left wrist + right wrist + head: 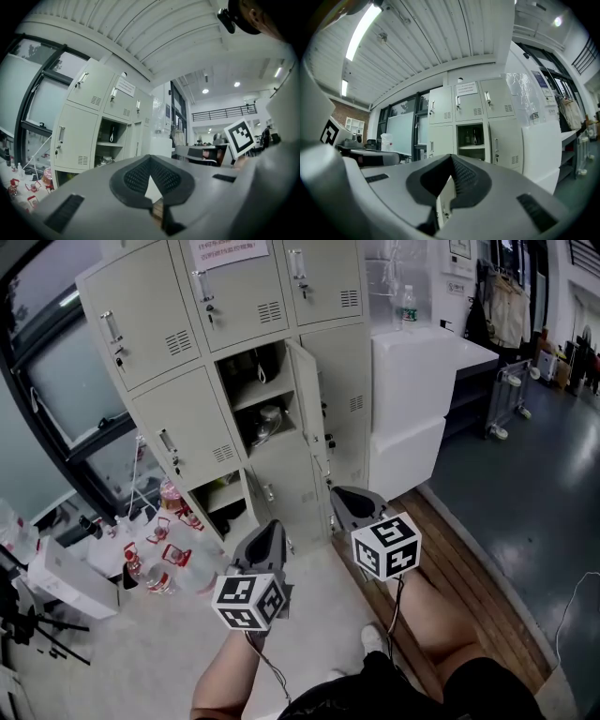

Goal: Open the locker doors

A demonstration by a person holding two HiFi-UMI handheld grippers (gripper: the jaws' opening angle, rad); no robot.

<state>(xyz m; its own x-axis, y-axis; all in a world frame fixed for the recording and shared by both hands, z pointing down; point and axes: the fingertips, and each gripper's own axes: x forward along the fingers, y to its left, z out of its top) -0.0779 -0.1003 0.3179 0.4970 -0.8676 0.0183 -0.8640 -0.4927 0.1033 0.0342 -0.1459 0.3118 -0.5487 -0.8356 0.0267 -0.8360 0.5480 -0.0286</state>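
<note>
Lockers (150, 324) straight ahead, well apart from both grippers. Middle column: mid door (307, 399) swung open, lower one ajar. Left door (187, 427) closed, handle (169, 443) upright along its left edge, up and left of left gripper (270, 529); likely the nearer hand for it. Right door (347, 381) closed, above right gripper (349, 495). Both pairs of jaws pressed together, nothing between, pointing level at lockers. Probably need to spread before hooking any handle.
</note>
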